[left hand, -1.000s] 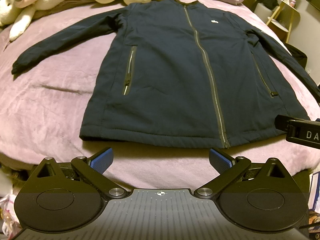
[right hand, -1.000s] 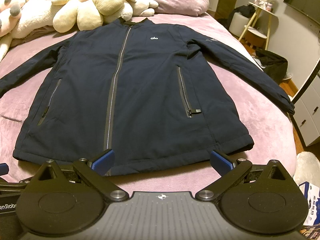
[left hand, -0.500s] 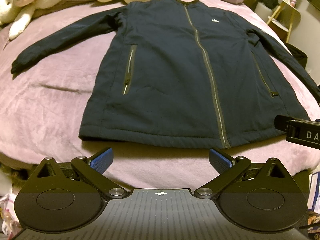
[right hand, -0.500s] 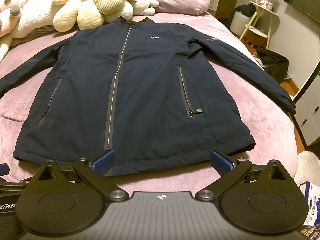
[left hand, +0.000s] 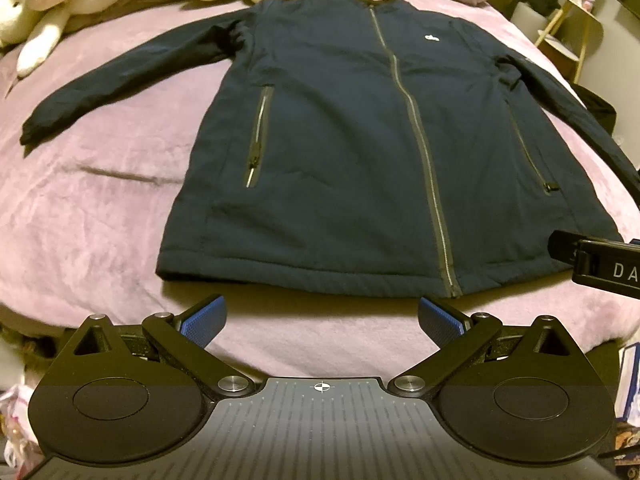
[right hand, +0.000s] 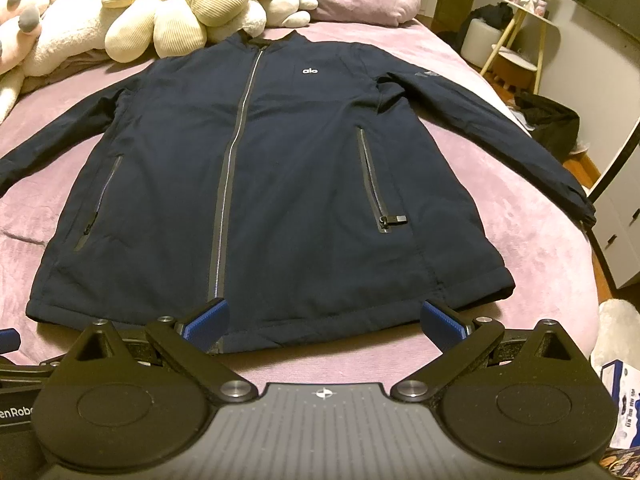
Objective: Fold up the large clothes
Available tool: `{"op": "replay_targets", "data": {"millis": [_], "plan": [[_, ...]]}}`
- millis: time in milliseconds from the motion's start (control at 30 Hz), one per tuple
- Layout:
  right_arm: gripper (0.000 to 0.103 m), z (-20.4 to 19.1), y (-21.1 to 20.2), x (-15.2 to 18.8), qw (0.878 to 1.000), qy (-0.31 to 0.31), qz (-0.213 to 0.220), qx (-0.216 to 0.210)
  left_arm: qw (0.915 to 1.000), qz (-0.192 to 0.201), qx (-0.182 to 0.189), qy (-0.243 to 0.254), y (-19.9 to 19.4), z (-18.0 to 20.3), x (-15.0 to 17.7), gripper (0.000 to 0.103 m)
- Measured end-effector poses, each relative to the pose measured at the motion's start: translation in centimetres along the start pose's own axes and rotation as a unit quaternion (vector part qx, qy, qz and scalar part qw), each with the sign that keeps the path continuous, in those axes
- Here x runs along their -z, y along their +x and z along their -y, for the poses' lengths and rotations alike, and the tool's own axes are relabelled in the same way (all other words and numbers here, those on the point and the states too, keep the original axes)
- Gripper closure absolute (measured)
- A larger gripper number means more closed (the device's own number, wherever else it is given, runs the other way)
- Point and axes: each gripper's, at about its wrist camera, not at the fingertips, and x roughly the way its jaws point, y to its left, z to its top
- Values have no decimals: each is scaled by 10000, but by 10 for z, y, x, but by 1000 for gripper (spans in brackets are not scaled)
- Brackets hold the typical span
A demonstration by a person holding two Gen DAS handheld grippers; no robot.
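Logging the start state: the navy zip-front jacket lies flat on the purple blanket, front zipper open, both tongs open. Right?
Not quite. The navy zip-front jacket has its front zipper closed from collar to hem, as the right wrist view shows. It does lie flat on the purple blanket, with both tongs open.

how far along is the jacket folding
Done: the navy jacket lies flat, face up and zipped on the purple bed, sleeves spread. In hand: nothing; the left tool and right tool are open at the hem, not gripping. Left: every fold, sleeves and body.
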Motion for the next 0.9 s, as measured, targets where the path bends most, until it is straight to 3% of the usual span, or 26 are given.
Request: {"op": "replay_targets", "data": {"millis": [900], "plan": [[1,8,17,1,9990,188,-157,-364,9996,-278,54,3,18,1,-5,0]]}}
